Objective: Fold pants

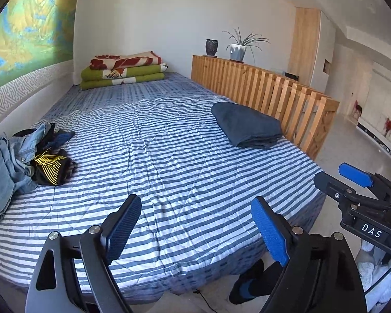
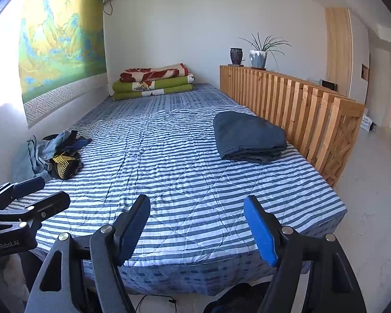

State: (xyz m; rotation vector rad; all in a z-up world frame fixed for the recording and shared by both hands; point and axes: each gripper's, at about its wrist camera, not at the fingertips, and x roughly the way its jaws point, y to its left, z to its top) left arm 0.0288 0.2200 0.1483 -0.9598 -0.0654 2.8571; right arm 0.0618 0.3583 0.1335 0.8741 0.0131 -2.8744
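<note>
A folded dark blue pair of pants lies on the right side of the striped bed, close to the wooden rail. A heap of unfolded clothes, with light denim and a black and yellow piece, sits at the left by the wall. My left gripper hovers over the bed's near edge, open and empty. My right gripper is beside it on the right, also open with nothing between its fingers. Both are well short of the pants and the heap.
A slatted wooden rail runs along the bed's right side, with two pots on top. Folded blankets are stacked at the far end. A person's foot in a dark sock stands at the bed's foot.
</note>
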